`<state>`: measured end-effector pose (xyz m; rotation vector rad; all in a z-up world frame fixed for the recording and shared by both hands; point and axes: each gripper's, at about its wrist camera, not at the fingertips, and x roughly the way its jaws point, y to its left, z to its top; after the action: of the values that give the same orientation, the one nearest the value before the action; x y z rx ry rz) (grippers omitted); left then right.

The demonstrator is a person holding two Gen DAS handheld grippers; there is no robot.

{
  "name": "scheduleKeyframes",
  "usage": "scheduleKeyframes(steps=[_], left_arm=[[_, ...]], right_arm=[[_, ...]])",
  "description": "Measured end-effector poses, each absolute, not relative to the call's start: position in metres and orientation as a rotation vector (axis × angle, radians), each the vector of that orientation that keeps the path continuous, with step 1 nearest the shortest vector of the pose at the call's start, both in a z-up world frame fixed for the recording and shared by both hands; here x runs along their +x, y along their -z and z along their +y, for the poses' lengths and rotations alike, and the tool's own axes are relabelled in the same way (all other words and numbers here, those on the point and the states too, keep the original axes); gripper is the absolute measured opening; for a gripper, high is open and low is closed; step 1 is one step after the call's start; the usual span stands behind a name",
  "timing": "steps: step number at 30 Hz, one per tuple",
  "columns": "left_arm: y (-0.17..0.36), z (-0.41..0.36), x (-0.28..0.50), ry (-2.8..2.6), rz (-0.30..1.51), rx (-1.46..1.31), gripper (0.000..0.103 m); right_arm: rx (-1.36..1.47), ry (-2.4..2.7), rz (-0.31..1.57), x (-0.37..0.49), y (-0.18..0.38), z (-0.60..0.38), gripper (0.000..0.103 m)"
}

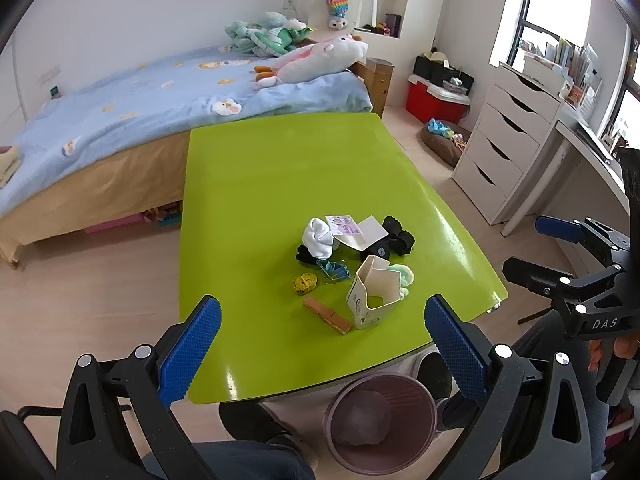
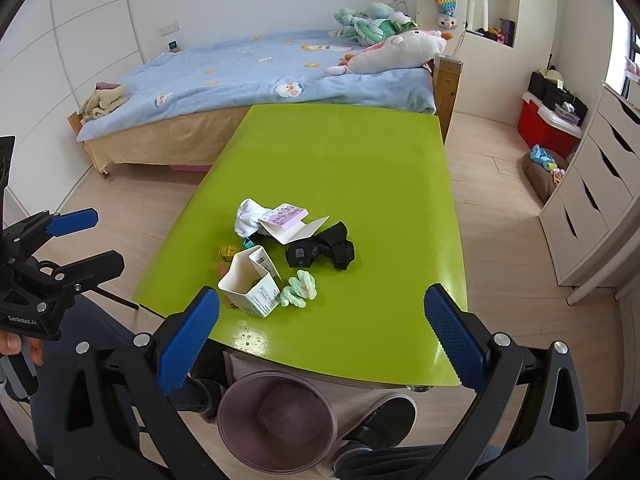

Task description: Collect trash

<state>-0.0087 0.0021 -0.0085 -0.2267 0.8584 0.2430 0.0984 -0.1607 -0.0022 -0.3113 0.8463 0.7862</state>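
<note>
A pile lies on the green table [image 1: 280, 168] [image 2: 360, 160]: an opened cream carton [image 1: 370, 294] [image 2: 252, 282], an open paper box [image 1: 354, 230] [image 2: 290, 220], a white sock [image 1: 318, 238] [image 2: 248, 216], black socks [image 1: 394, 238] [image 2: 324, 250], a mint fuzzy item [image 1: 404, 278] [image 2: 300, 290], a yellow tape measure [image 1: 304, 283], a blue clip [image 1: 334, 272] and a wooden clothespin [image 1: 328, 315]. A mauve trash bin [image 1: 380, 420] [image 2: 278, 420] stands on the floor under the near edge. My left gripper [image 1: 320, 352] and right gripper [image 2: 322, 344] are open and empty above the near edge.
A bed with a blue cover [image 1: 160, 96] [image 2: 260, 68] abuts the table's far side. White drawers [image 1: 504, 140] [image 2: 600, 208] and a red bin [image 1: 434, 98] stand at the right. The person's shoes [image 2: 380, 420] sit by the trash bin.
</note>
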Motion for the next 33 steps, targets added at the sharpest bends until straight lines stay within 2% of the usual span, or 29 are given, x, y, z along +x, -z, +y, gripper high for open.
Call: scheduleKeyframes(steps=[33], left_arm=[[0.0117, 0.0024, -0.0093, -0.212, 0.872, -0.254, 0.098]], right_arm=[[-0.277, -0.812, 0.905, 0.0974, 0.0122, -0.1631, 0.1]])
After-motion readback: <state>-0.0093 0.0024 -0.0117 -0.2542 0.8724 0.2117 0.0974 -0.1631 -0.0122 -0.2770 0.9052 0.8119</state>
